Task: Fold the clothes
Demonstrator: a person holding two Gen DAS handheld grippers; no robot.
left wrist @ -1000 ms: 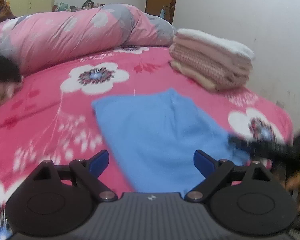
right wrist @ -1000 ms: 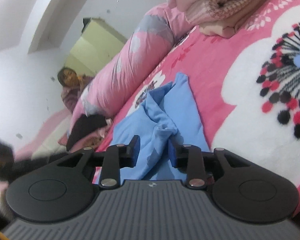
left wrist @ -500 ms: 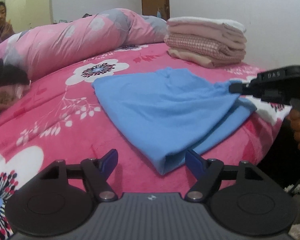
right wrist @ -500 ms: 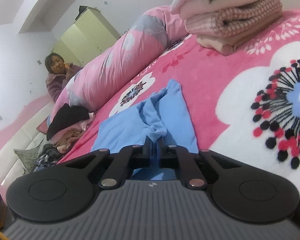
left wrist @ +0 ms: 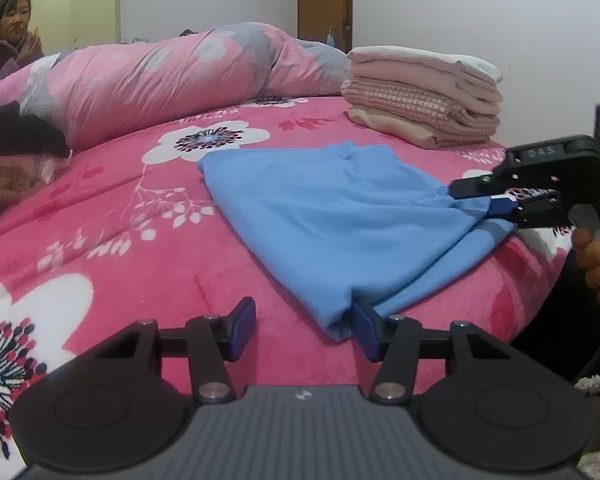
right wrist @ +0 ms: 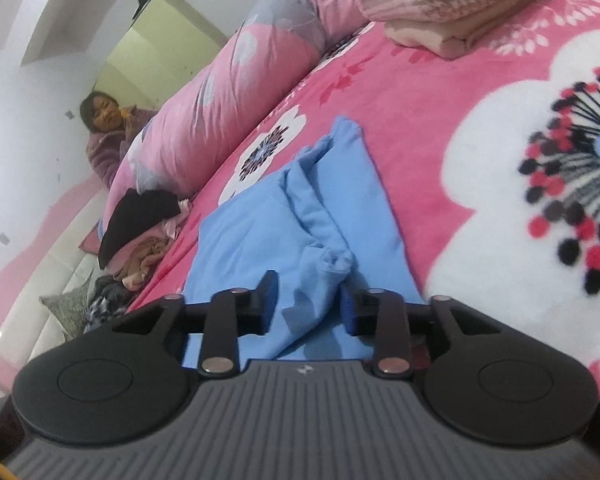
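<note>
Bed (left wrist: 112, 248) covered by a pink floral blanket, carrying all items. Along its far edge lies a rolled pink quilt (left wrist: 172, 76); at the far right corner stands a stack of folded clothes (left wrist: 424, 104), apparently finished work; at the left edge sits a heap of unfolded clothes (right wrist: 140, 236). The blue garment (left wrist: 340, 216), partly folded, lies flat by the near right corner of the bed, its near corner reaching the bed's near edge. Left tool (left wrist: 304, 326): jaws apart and closing, the garment's near corner between them beside the right-hand finger, not yet pinched. Right tool (right wrist: 306, 304): jaws apart and opening, with a bunched ridge of blue cloth lying loose between them; seen from the left wrist view, it sits at the garment's right edge (left wrist: 496, 204). Likely hazards: the left tool may close on only the top layer, or catch the blanket pile beneath, so that the fold drags unevenly; the released ridge may stay creased; a pull toward the near edge could slide the garment off the bed.
</note>
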